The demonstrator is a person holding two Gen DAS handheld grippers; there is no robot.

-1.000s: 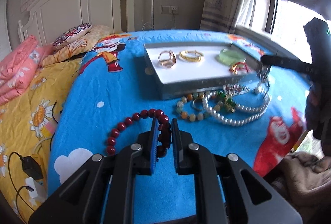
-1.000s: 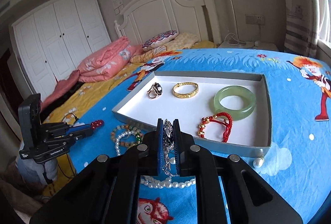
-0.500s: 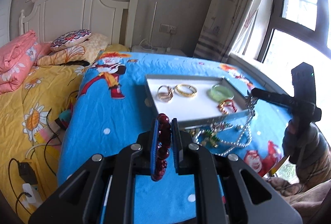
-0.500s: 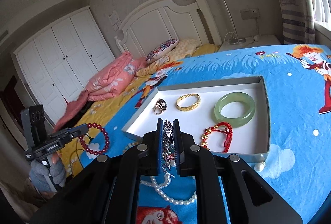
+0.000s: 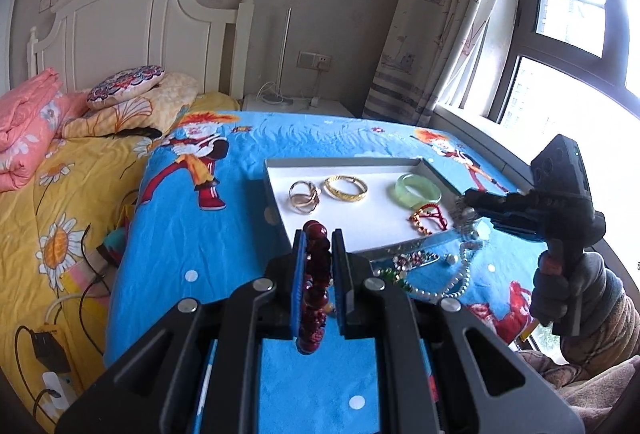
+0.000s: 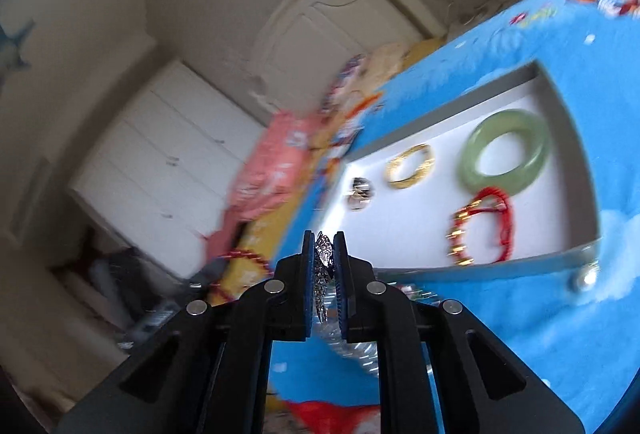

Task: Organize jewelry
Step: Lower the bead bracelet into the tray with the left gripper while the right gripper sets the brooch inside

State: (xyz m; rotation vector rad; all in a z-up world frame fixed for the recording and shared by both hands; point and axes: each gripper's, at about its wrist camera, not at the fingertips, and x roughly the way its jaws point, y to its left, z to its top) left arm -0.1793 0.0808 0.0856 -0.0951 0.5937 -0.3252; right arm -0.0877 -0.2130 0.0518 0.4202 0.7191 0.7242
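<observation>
My left gripper (image 5: 319, 234) is shut on a dark red bead bracelet (image 5: 317, 274), which hangs above the blue bedspread just short of the grey tray (image 5: 276, 193). In the tray lie silver rings (image 5: 305, 197), a gold bangle (image 5: 346, 187), a jade bangle (image 5: 418, 189) and a red cord bracelet (image 5: 430, 218). My right gripper (image 6: 324, 240) is shut on a silver filigree pendant (image 6: 323, 262). From it a pearl necklace (image 5: 460, 274) trails down to the bed by the tray's near right corner. The right wrist view is blurred and tilted.
A tangle of green and pale bead jewelry (image 5: 404, 264) lies on the bedspread in front of the tray, with a loose pearl (image 6: 584, 280) nearby. Pillows (image 5: 124, 89) and a white headboard stand behind. Chargers and cables (image 5: 48, 350) lie on the yellow sheet at left. A window is at right.
The left gripper lifted the red bead bracelet off the bedspread. The right gripper raised the pendant so the pearl necklace hangs from it, and it rolled to one side.
</observation>
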